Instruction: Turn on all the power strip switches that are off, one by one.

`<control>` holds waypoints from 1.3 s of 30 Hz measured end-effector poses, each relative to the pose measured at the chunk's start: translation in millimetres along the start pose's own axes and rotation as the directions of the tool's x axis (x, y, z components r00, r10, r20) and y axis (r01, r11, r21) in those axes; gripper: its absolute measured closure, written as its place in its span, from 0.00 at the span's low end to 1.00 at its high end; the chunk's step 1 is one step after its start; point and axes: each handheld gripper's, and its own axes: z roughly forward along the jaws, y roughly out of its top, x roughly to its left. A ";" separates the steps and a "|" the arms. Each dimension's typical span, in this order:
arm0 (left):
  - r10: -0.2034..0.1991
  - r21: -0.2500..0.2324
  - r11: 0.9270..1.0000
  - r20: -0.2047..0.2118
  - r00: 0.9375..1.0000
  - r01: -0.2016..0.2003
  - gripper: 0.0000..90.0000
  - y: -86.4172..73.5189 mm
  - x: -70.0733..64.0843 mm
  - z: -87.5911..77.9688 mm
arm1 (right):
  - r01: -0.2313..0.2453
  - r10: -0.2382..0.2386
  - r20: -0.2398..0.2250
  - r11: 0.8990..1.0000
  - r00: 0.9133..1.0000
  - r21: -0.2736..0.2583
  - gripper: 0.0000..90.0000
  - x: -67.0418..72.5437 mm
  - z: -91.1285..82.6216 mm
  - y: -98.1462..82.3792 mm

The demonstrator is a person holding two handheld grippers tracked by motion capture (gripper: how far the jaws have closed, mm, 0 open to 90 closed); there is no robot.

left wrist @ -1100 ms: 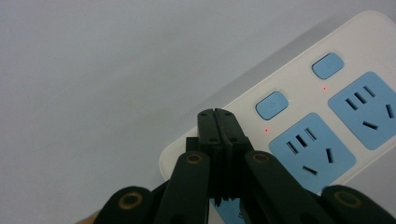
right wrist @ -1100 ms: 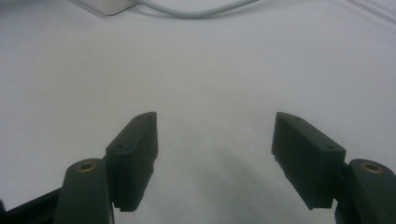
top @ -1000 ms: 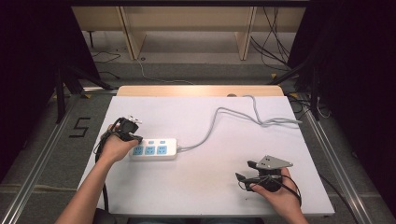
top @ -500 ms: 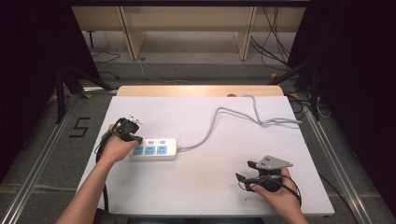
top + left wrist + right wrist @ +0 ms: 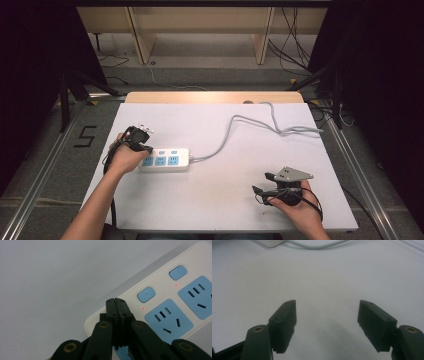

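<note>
Left gripper [image 5: 115, 301] (jaws together) over power strip's [image 5: 160, 307] end

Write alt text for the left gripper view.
The left gripper's black fingers are pressed shut together over one end of a white power strip lying on a white table. The strip shows blue sockets, two blue buttons and a small red light by each button.

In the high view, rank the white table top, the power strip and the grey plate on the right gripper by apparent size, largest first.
1. White table top, by far the largest.
2. Power strip, partly covered by the left gripper.
3. Grey plate, the smallest, though it sits nearer the camera.
</note>
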 end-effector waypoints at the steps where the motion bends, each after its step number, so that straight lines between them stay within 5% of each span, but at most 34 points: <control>1: 0.000 0.000 1.000 0.000 1.000 0.000 1.00 0.0 0.1 0.0 | 0.000 0.000 0.000 1.000 1.000 0.000 0.36 0.1 0.0 0.0; 22: 0.021 -0.001 1.000 -0.006 1.000 -0.021 1.00 -1.0 -0.5 0.5 | 0.001 -0.001 -0.001 1.000 1.000 -0.001 0.36 0.0 0.6 -0.1; 28: -0.009 -0.040 0.999 0.028 1.000 0.010 0.99 -4.4 6.0 -0.4 | -0.006 0.006 0.003 1.000 1.000 -0.002 0.36 -0.9 -0.9 -0.1; 30: -0.025 -0.047 0.999 0.033 0.999 0.027 0.91 -5.6 8.7 -0.4 | -0.007 0.007 0.003 1.000 1.000 -0.003 0.36 -1.1 -0.9 -0.1; 39: -0.060 -0.082 0.995 0.039 0.997 0.063 0.83 -6.4 11.0 -4.5 | -0.006 0.006 0.003 1.000 1.000 -0.003 0.36 -1.0 -1.0 0.1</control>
